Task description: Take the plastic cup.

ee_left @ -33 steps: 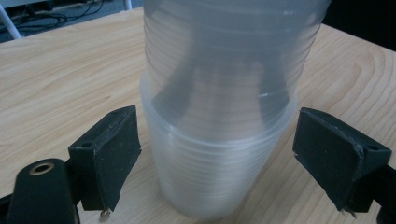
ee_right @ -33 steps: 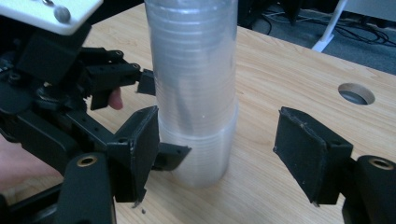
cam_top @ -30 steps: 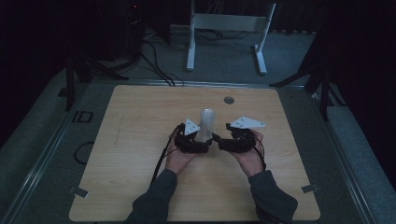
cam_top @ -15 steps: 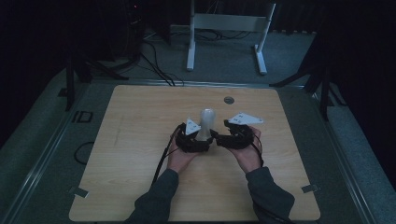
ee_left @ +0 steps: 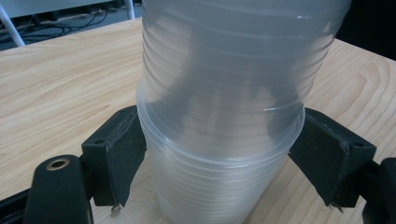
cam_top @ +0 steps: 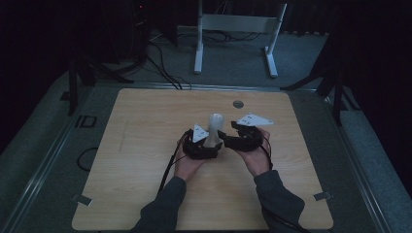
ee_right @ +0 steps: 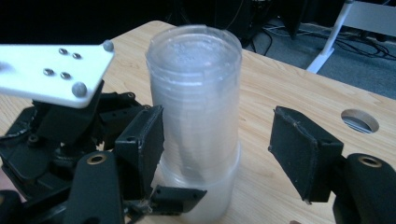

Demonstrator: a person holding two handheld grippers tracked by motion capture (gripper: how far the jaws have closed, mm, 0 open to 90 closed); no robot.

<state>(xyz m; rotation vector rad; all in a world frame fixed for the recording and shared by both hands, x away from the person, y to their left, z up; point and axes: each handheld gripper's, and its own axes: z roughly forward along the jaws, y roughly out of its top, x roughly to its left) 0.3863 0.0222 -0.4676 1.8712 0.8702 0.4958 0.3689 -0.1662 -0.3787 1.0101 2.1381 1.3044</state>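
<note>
translucent plastic marks the work: a tall stack of clear ribbed plastic cups [cam_top: 213, 131] stands upside down near the middle of the pale wooden table [cam_top: 145, 145], and i have a claw on each side of it.

high view: the left gripper [cam_top: 206, 145] meets the stack low down, so the bottom cup is pinned; the right gripper [cam_top: 228, 138] comes in from the other side, placed, i judge, to draw the upper cups off. a round cable hole [cam_top: 237, 104] lies farther back, well apart. against the earlier frames, the right gripper sits nearer the stack; the stack stands where it stood.

left gripper view: the jaws bracket the stack [ee_left: 224, 140] at the flared rim of the lowest cup, pads touching both sides, so this claw is clamped on it. the jaws have just been closing onto the stack.

right gripper view: the stack [ee_right: 198, 116] stands between the jaws, which have just been closing; the near pad lies against the wall, but a clear gap remains at the far pad, so this claw is not yet gripping.
</note>
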